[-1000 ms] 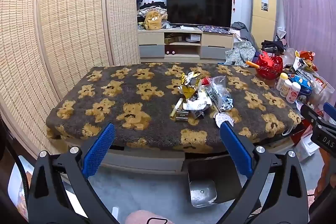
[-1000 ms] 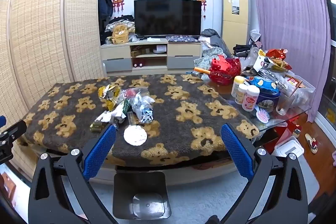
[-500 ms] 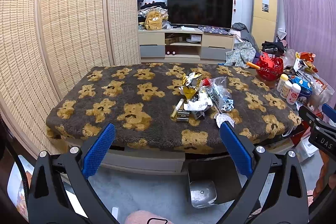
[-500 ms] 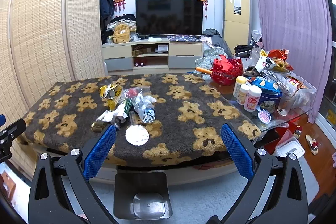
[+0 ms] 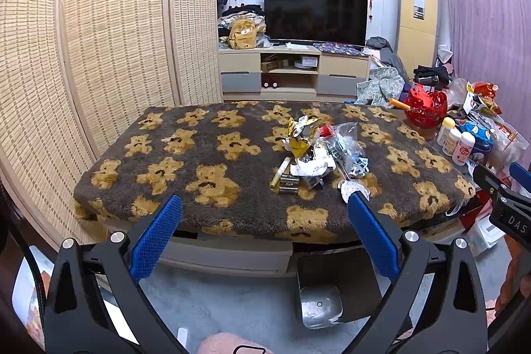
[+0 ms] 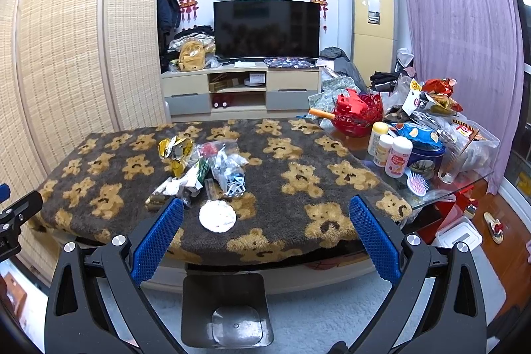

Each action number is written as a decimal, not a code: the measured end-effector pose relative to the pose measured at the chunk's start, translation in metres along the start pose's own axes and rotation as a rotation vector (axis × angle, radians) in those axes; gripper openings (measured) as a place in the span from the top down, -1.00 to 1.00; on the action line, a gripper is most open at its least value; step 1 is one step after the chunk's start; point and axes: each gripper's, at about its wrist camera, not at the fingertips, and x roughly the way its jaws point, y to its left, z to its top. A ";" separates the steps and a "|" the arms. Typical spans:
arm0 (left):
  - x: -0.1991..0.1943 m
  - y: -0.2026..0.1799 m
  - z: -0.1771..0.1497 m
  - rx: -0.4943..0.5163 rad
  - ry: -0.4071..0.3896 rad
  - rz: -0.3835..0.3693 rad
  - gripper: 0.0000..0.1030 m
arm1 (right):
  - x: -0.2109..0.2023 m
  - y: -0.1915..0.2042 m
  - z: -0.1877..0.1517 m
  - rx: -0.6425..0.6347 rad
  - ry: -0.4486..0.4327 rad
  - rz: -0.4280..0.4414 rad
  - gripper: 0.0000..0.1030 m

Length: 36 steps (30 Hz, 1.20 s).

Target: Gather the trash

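Both tongs are spread wide and hold nothing: the left tongs [image 5: 264, 204] and right tongs [image 6: 266, 206] hover short of the near edge of the surface [image 6: 292, 198], above the floor. Below them a dark bin [image 6: 226, 311] stands on the floor against that edge. Trash [image 6: 202, 168] lies heaped mid-surface on the bear-print cover: a yellow wrapper [image 5: 298, 135], a clear bag [image 5: 348, 145], and a white disc [image 6: 217, 216] just nearer the tongs.

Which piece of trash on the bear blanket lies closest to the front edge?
The flat round white paper piece. It lies alone, in front of the trash pile, nearest the bin.
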 end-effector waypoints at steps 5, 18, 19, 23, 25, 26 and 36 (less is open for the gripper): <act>0.000 0.002 -0.001 -0.001 0.001 -0.002 -0.84 | -0.001 -0.001 0.000 0.000 -0.001 0.000 -0.94; 0.000 0.002 -0.002 -0.001 0.000 -0.003 -0.84 | 0.000 -0.001 -0.001 0.002 -0.002 0.001 -0.94; 0.000 0.002 -0.002 -0.001 -0.001 -0.002 -0.84 | 0.001 0.000 -0.001 0.002 -0.001 0.001 -0.94; 0.000 0.002 -0.002 0.001 -0.002 -0.003 -0.84 | 0.001 -0.001 -0.001 0.001 -0.002 0.001 -0.94; -0.001 0.002 -0.002 0.001 -0.002 -0.003 -0.84 | 0.001 0.000 -0.001 0.003 -0.002 -0.001 -0.94; 0.000 0.002 -0.002 0.000 -0.002 -0.003 -0.84 | 0.001 -0.001 -0.001 0.004 -0.002 0.000 -0.94; 0.000 0.008 0.002 0.002 0.006 -0.007 -0.84 | 0.004 -0.005 0.002 0.013 0.007 -0.005 -0.94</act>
